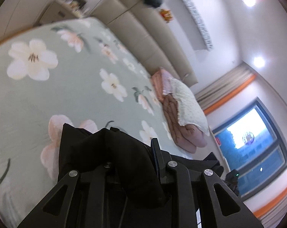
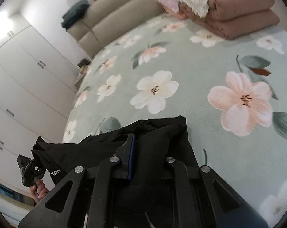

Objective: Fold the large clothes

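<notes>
While lifted, black garment [image 1: 113,152] bunches between fingers | left gripper [image 1: 132,142], right gripper [image 2: 149,138] apparently clamped.

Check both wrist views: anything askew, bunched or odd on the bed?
Only the black garment stands out: it is bunched and draped over the fingers of the left gripper and right gripper, not flat on the floral bedspread. The folded brown quilt and pillow look tidy. No spills or damage visible.

Black hand-held gripper [image 1: 132,148] linkage — silver pivot screws, blue finger pad, bare fingers [image 2: 39,189]
</notes>
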A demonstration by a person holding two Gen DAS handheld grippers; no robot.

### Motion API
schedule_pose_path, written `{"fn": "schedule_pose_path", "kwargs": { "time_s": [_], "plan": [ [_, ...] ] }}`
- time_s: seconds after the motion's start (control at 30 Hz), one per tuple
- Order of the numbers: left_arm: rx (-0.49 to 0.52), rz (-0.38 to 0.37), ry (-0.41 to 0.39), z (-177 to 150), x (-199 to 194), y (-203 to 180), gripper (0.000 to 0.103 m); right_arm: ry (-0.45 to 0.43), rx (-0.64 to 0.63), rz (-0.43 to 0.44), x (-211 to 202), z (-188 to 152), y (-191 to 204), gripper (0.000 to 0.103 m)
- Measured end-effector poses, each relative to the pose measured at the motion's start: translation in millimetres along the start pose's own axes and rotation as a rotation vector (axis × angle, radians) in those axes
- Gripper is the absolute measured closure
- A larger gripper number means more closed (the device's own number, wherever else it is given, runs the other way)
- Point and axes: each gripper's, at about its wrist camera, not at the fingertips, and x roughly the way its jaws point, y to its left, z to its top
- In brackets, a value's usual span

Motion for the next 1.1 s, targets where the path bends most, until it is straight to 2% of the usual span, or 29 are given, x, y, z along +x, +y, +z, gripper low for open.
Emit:
{"fn": "schedule_pose_path", "kwargs": {
  "time_s": [0.13,0.17,0.23,0.27,0.3,0.4,0.5,0.6,0.7,0.73,0.77,0.8,0.83,0.87,0.9,0.93,0.97,1.0,1.03,1.07,1.1],
  "plan": [
    [-0.026,0.089,0.060,3.2,45.3,22.4,0.075,0.079,-0.024,-0.121,63.8,1.0,-10.1,0.086],
    [-0.029,0.125,0.098,0.6,61.1,31.2,0.074,0.117,-0.022,-0.152,82.7,-3.2,-14.1,0.086],
    [-0.054,0.183,0.245,-13.2,103.5,56.2,0.074,0.206,-0.022,-0.224,124.3,-16.8,-19.4,0.086],
    [-0.060,0.204,0.286,-19.3,116.4,64.9,0.074,0.235,-0.027,-0.244,139.6,-24.5,-20.6,0.086],
    [-0.061,0.211,0.289,-20.7,118.0,65.8,0.074,0.242,-0.047,-0.273,149.7,-29.0,-18.0,0.086],
    [-0.080,0.252,0.321,-10.4,111.4,56.7,0.074,0.268,-0.112,-0.311,146.1,-23.4,-4.8,0.084],
    [-0.017,0.253,0.331,4.9,87.9,36.2,0.073,0.282,-0.116,-0.275,119.4,-11.7,-5.7,0.083],
    [0.069,0.268,0.359,16.4,57.7,11.6,0.072,0.283,-0.038,-0.190,78.7,4.6,-10.1,0.080],
    [0.062,0.223,0.481,30.1,33.1,-1.4,0.067,0.291,0.032,-0.125,54.7,13.6,-10.1,0.074],
    [0.025,0.201,0.506,34.1,23.1,1.3,0.056,0.302,0.074,-0.092,48.7,16.3,-14.1,0.071],
    [-0.057,0.152,0.541,40.2,10.4,10.8,0.045,0.312,0.113,-0.068,43.4,17.6,-20.3,0.069],
    [-0.135,0.104,0.574,41.3,0.6,17.8,0.044,0.330,0.136,-0.083,37.4,18.1,-25.5,0.062],
    [-0.243,0.015,0.598,42.5,-10.5,26.6,0.044,0.342,0.147,-0.116,29.2,19.2,-28.0,0.052],
    [-0.321,-0.053,0.583,45.5,-21.6,33.2,0.043,0.340,0.150,-0.143,18.4,22.3,-30.2,0.050],
    [-0.319,-0.059,0.523,52.7,-32.3,32.1,0.043,0.322,0.141,-0.145,7.0,24.9,-31.7,0.050],
    [-0.252,-0.013,0.456,59.7,-39.2,25.3,0.037,0.294,0.128,-0.153,-3.6,28.5,-31.8,0.050],
    [-0.169,0.068,0.420,63.2,-38.6,17.4,0.030,0.259,0.096,-0.179,-14.2,32.1,-29.7,0.048],
    [-0.112,0.139,0.409,64.5,-33.2,12.8,0.030,0.237,0.055,-0.214,-19.2,34.4,-26.7,0.036],
    [-0.065,0.208,0.406,64.2,-22.9,11.3,0.030,0.217,-0.010,-0.265,-18.6,35.4,-19.2,0.018],
    [-0.044,0.245,0.405,62.9,-11.6,12.8,0.030,0.213,-0.052,-0.285,-13.1,35.2,-14.6,0.011],
    [-0.043,0.265,0.407,61.3,4.5,18.3,0.030,0.216,-0.107,-0.291,-0.8,33.5,-6.8,0.010]
  ]
}}
